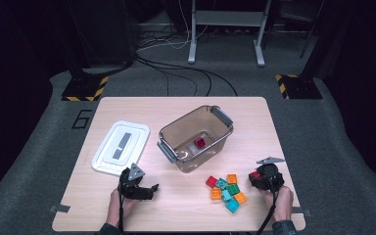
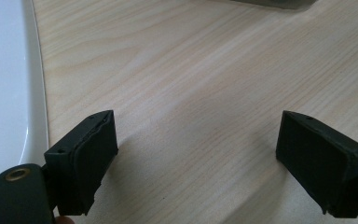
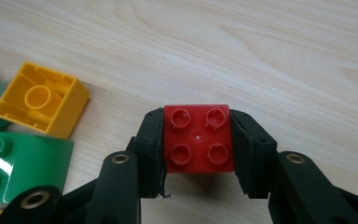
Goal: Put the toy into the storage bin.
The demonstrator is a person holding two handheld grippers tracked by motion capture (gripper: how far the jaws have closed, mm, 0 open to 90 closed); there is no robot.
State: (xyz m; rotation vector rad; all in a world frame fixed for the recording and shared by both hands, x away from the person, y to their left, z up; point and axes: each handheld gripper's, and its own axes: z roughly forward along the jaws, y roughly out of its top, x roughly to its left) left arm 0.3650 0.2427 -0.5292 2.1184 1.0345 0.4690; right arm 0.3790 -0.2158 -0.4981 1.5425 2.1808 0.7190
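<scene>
Four studs (image 3: 199, 136) atop clamped red brick (image 3: 198, 138)

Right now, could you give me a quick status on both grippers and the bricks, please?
Right gripper shut on red brick. Left gripper open, empty. Loose bricks beside the open bin.

Brick: we see a red four-stud block (image 3: 198, 138) — square, glossy, studs facing the camera;
Pose: level, just above the table;
Place: clamped between the right gripper (image 3: 198, 154) pads — beside the loose coloured bricks (image 1: 226, 191)
</scene>
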